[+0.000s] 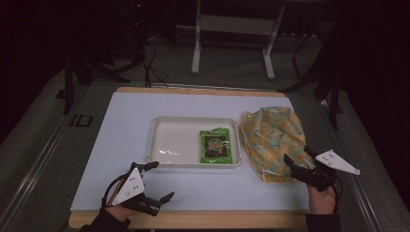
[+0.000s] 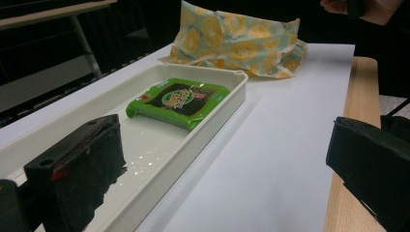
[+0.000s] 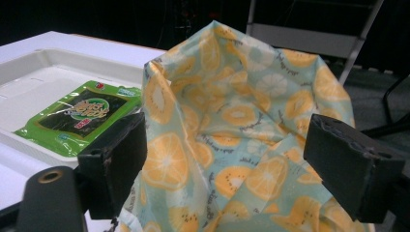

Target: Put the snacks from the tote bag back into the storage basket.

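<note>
1. The left gripper (image 1: 162, 181) hovers at the near left of the table (image 1: 125, 145), held in a hand (image 1: 118, 210) that comes in over the wooden front edge. Its jaws stand wide apart and hold nothing.
2. The right gripper (image 1: 296, 158) sits at the near right with its jaws spread wide either side of the bag's near edge. It has no grip on the cloth.
3. The bag (image 1: 273, 142) is soft and crumpled, pale teal printed with orange citrus slices and small script too fine to read. It lies just right of the tray.
4. The white tray (image 1: 169, 140) holds a flat green packet (image 1: 216, 146) at its right end. The packet has a dark panel, and its writing is unreadable.
</note>
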The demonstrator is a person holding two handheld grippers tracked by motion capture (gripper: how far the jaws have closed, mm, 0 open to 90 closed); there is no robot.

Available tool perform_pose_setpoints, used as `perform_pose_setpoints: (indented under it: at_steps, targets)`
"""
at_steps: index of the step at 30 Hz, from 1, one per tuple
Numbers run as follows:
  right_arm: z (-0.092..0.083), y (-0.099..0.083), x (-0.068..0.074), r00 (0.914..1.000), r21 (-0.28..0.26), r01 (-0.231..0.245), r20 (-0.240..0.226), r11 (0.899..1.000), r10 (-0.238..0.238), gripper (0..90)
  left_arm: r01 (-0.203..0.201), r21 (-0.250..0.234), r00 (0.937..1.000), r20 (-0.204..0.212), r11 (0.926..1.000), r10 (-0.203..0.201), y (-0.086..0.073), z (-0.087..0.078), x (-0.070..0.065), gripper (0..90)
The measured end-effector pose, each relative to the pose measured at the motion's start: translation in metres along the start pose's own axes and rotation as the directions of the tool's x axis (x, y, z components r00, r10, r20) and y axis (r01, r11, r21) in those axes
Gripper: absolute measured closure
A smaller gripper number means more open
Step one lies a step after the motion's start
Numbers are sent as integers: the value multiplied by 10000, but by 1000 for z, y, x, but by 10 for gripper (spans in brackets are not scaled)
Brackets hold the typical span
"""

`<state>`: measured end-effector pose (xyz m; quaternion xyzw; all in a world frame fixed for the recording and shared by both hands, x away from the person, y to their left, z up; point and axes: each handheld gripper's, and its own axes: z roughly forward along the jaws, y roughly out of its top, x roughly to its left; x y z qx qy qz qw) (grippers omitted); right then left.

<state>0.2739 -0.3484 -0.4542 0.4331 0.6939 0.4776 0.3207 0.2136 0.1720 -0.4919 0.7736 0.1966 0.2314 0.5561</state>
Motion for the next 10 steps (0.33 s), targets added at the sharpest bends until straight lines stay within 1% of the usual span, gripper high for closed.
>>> perform_pose_setpoints:
  at_steps: [7, 10]
  targets:
    - [1, -1, 0, 10000, 101, 58, 66, 9999, -59, 154, 27, -13, 10000, 13, 10000, -27, 0, 0, 0, 4]
    - [2, -1, 0, 10000, 75, 75, 27, 9999, -75, 153, -8, 27, 10000, 57, 10000, 8, 0, 1, -1, 4]
